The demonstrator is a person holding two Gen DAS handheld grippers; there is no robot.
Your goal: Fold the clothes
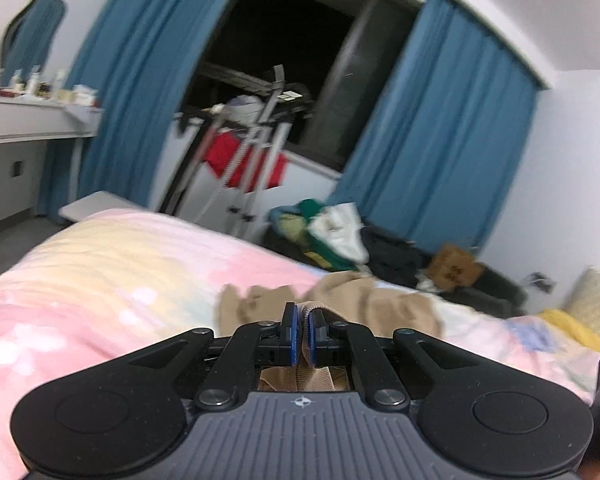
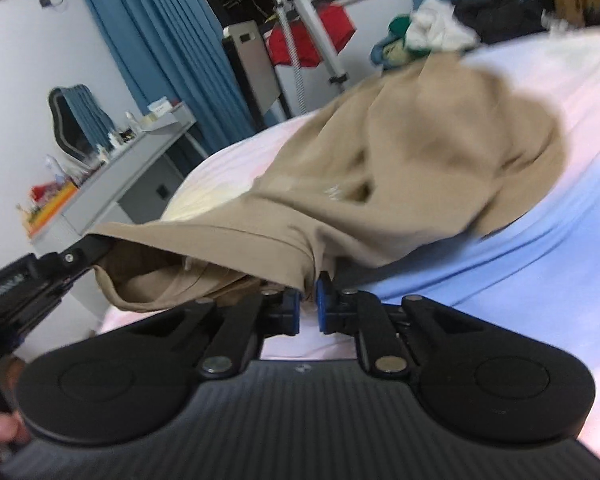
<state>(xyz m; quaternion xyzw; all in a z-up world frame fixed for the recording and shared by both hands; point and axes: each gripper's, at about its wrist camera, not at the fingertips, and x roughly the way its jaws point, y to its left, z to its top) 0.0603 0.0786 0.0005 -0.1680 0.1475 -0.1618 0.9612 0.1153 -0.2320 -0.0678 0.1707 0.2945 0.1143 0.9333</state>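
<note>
Tan garment (image 2: pixel 400 168) blurred, far end hidden — left tool (image 1: pixel 303 322), right tool (image 2: pixel 309 298) both pinching its hem.

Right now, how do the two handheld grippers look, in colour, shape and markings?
Both look alike. The left gripper and the right gripper have matte black linkage arms with silver pivot screws, two round black lobes, a ribbed dark grey body bearing a small compass-like emblem, and blue finger pads. No cables or sleeves show.

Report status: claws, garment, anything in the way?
Left claw and right claw both shut on tan garment. Its edge stretched between them, rest draped on bed. Nothing in the way.
</note>
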